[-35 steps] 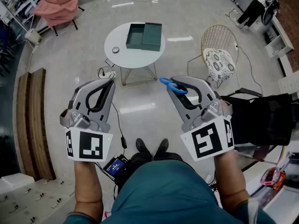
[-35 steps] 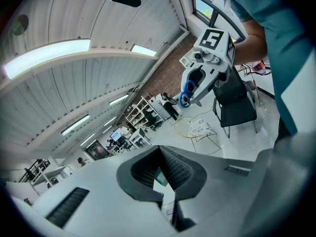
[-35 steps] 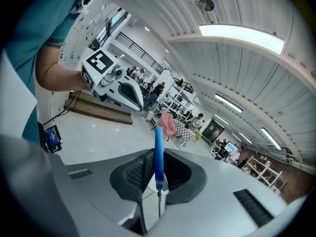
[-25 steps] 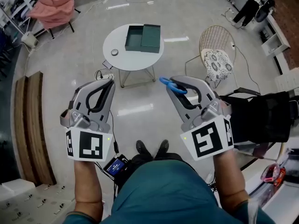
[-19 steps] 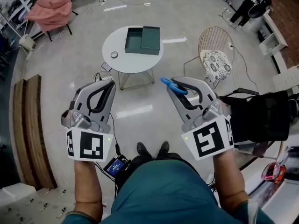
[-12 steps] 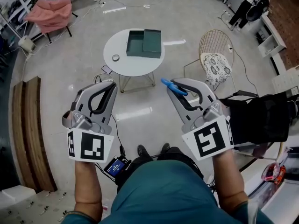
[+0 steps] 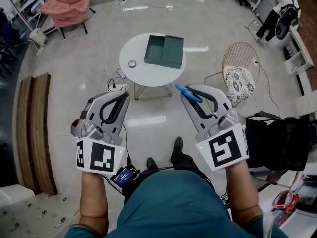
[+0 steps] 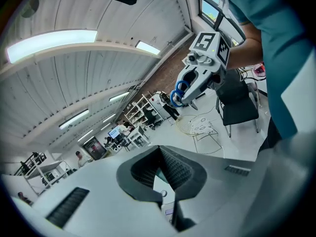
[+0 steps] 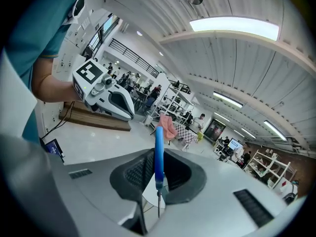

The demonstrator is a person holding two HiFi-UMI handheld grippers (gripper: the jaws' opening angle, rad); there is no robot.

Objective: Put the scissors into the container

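Right gripper [image 7: 184, 89] is clamped on the scissors [image 7: 187, 93]. Left gripper [image 7: 124, 94] has its jaws together with nothing between them. Ahead, across bare floor, stands a round table [image 7: 133, 76] bearing the open green container [image 7: 154, 49] and a small roll [image 7: 132, 64]. A wire chair [image 7: 239, 73] stands to the table's right. The scissors' blue handles stick out past the jaw tips, and a thin metal blade runs back between the pads.

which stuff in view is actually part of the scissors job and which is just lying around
Part of the job:
- blue scissors, gripped in the right tongs
- green container on the round white table

Just lying about:
- small round object beside the container
- wire chair
- pink chair
- left tongs, empty
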